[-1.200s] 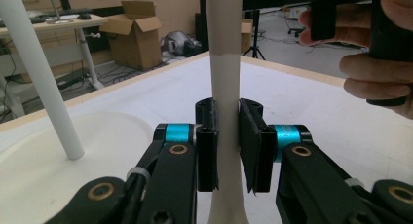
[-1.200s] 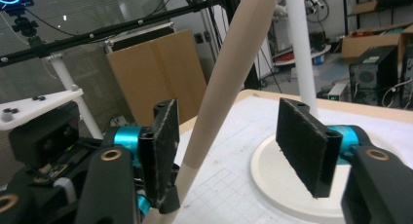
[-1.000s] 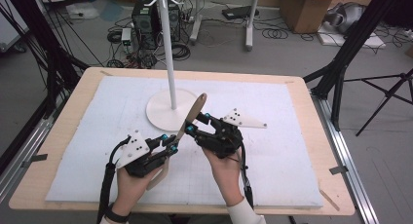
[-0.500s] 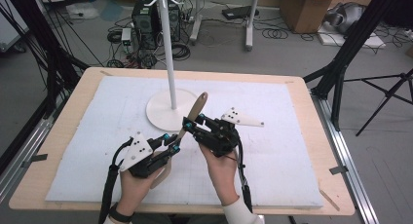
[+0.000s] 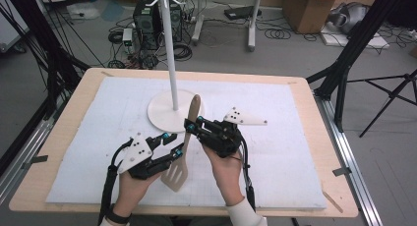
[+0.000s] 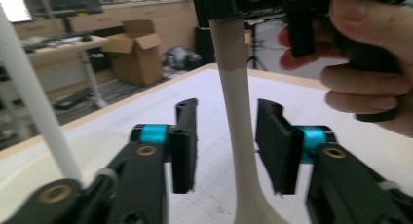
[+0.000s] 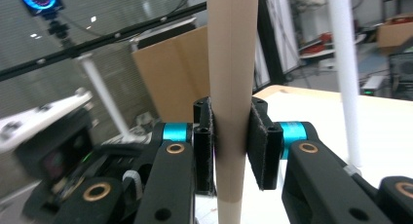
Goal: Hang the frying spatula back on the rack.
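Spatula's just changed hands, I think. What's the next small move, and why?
Probably draw the left hand-held gripper back, clear of the spatula. Its jaws have just been opening, and the pads stand off the handle on both sides. The right hand-held gripper has just closed and is clamped on the handle, so it carries the spatula alone. The white stand is just behind.

Beige spatula (image 5: 186, 146), white stand (image 5: 173, 110), black claws.
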Motion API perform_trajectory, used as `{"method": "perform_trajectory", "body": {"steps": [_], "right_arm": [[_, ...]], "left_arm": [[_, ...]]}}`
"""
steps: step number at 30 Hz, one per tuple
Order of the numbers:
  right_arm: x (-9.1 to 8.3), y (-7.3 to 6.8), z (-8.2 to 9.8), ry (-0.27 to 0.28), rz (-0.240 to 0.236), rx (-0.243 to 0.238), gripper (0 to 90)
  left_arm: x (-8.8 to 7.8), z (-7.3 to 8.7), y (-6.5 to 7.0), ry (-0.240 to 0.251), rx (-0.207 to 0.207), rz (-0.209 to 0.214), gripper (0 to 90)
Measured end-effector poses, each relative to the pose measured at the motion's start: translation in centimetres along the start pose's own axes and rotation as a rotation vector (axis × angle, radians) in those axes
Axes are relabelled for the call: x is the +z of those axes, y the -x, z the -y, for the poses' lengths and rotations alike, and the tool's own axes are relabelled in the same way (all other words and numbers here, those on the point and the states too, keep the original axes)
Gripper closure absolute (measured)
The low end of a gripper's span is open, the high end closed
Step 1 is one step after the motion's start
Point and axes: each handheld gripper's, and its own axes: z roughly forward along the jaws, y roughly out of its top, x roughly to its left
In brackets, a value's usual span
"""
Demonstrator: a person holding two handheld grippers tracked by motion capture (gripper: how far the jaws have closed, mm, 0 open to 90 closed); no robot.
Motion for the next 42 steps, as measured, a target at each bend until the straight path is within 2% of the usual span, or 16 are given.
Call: {"method": "perform_trajectory", "body": {"steps": [1,2,3,4,6,9,10,12,16,18,20,24,26,30,35,42], "right_arm": [[0.0,0.0,0.0,0.0,0.0,0.0,74.9],[-0.1,0.0,-0.1,-0.006,-0.025,-0.01,74.9],[-0.1,0.0,-0.2,-0.01,-0.039,-0.019,74.9],[-0.1,0.0,-0.5,-0.031,-0.102,-0.049,74.9],[-0.1,0.0,-0.6,-0.036,-0.123,-0.063,74.9],[0.0,-0.2,-1.0,-0.076,-0.218,-0.097,74.9],[0.0,-0.2,-1.1,-0.087,-0.238,-0.106,74.9],[0.0,-0.5,-1.4,-0.102,-0.284,-0.127,74.9],[0.0,-0.7,-2.0,-0.122,-0.386,-0.15,74.9],[0.1,-0.9,-2.2,-0.125,-0.418,-0.164,74.9],[0.1,-1.0,-2.3,-0.133,-0.436,-0.175,74.9],[0.0,-1.0,-2.5,-0.138,-0.456,-0.18,74.9],[-0.1,-0.9,-2.5,-0.138,-0.472,-0.181,74.9],[-0.4,-0.8,-2.6,-0.14,-0.486,-0.187,74.9],[-0.5,-0.8,-2.6,-0.147,-0.493,-0.197,74.9],[-0.5,-0.9,-2.6,-0.15,-0.489,-0.215,74.7]], "left_arm": [[-0.2,-0.1,-0.4,-0.005,-0.008,0.031,55.6],[-0.4,-0.2,-0.6,-0.002,-0.015,0.053,53.0],[-0.6,-0.3,-1.0,0.005,-0.028,0.099,51.6],[-0.8,-0.4,-1.4,0.011,-0.053,0.144,48.3],[-1.0,-0.6,-2.0,0.012,-0.076,0.205,45.4],[-1.1,-1.0,-2.9,-0.002,-0.104,0.31,39.4],[-1.0,-1.1,-3.3,-0.011,-0.114,0.366,39.4],[-0.8,-1.2,-3.6,-0.026,-0.135,0.431,35.9],[-0.2,-1.7,-3.5,-0.009,-0.122,0.551,34.9],[0.0,-2.0,-3.2,-0.009,-0.079,0.572,37.6],[0.3,-2.3,-2.9,-0.02,-0.061,0.571,43.5],[0.6,-2.6,-2.8,-0.009,-0.056,0.571,53.4],[0.7,-2.6,-2.8,0.004,-0.063,0.589,59.3],[0.6,-2.6,-2.9,0.021,-0.053,0.596,67.3],[0.8,-2.6,-2.8,0.028,-0.042,0.614,72.2],[0.9,-2.5,-3.0,0.023,-0.044,0.61,76.7]]}}
